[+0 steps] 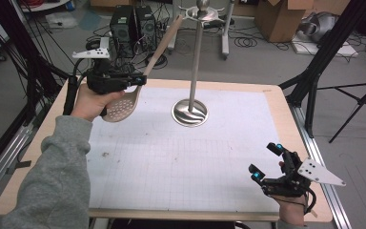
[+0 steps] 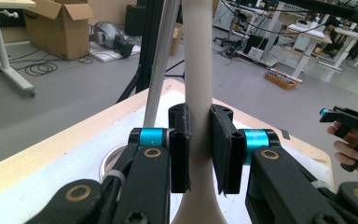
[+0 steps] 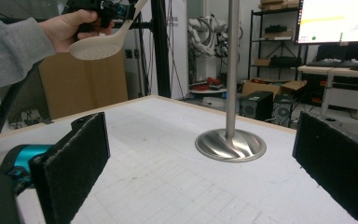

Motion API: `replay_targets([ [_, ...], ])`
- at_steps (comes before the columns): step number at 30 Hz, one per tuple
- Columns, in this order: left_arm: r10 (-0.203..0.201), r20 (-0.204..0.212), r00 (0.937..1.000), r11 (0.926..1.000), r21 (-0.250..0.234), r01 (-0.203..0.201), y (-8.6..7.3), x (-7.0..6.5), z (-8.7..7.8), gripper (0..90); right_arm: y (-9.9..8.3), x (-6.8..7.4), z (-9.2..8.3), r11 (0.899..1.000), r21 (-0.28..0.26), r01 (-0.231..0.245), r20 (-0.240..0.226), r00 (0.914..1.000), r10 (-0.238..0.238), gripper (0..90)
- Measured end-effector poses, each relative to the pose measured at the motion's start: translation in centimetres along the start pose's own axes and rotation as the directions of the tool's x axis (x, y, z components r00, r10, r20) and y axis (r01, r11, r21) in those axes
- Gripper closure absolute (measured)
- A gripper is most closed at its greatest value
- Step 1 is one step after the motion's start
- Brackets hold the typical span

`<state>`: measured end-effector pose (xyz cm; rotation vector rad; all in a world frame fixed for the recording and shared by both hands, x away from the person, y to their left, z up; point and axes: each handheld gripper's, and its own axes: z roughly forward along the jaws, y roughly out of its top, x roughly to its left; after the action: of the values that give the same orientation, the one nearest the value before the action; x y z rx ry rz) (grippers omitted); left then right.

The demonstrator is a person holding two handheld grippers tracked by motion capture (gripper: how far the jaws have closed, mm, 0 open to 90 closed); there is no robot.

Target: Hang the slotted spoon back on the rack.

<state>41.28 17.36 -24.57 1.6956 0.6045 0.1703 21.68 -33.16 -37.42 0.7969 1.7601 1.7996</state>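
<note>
High view: left gripper (image 1: 140, 79) clamps skimmer (image 1: 124, 104) at neck, raised far left, near stand (image 1: 190, 113). Looks light, stiff; neck hold suits. Right gripper (image 1: 266, 162) open, idle near right.

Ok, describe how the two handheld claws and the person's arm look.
Both are black, pistol-gripped tools with cyan cylinders at the jaw joints. The left claw and right claw each carry a grey three-cornered plate dotted black, and a black cable trails off. Brass-coloured pivots show up close. A grey sleeve covers the left forearm.

At ten o'clock the left gripper (image 1: 140, 79) clamps a slotted spoon (image 1: 124, 106) above the table (image 1: 276, 102); the right gripper (image 1: 266, 160) gapes at four o'clock.
</note>
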Motion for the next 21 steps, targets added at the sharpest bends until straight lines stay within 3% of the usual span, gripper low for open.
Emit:
replay_targets([
  [7, -0.004, 0.001, 1.0000, 0.9999, 0.010, 0.004, -0.1, -0.1, 0.6, 77.7, 0.0, -0.1, -0.1, 1.000, 0.000, 0.003, 0.002, 1.0000, -0.003, 2.6],
  [18, 0.035, -0.032, 0.9989, 0.9979, 0.056, -0.033, -0.2, -0.8, 1.9, 77.7, 0.0, -0.1, -0.1, 1.000, 0.002, 0.003, -0.006, 1.0000, -0.003, 2.7],
  [21, 0.021, -0.031, 0.9993, 0.9982, 0.057, -0.019, -0.2, -1.0, 2.3, 77.7, 0.0, -0.1, -0.1, 1.000, 0.003, 0.006, -0.009, 0.9999, -0.006, 2.7],
])
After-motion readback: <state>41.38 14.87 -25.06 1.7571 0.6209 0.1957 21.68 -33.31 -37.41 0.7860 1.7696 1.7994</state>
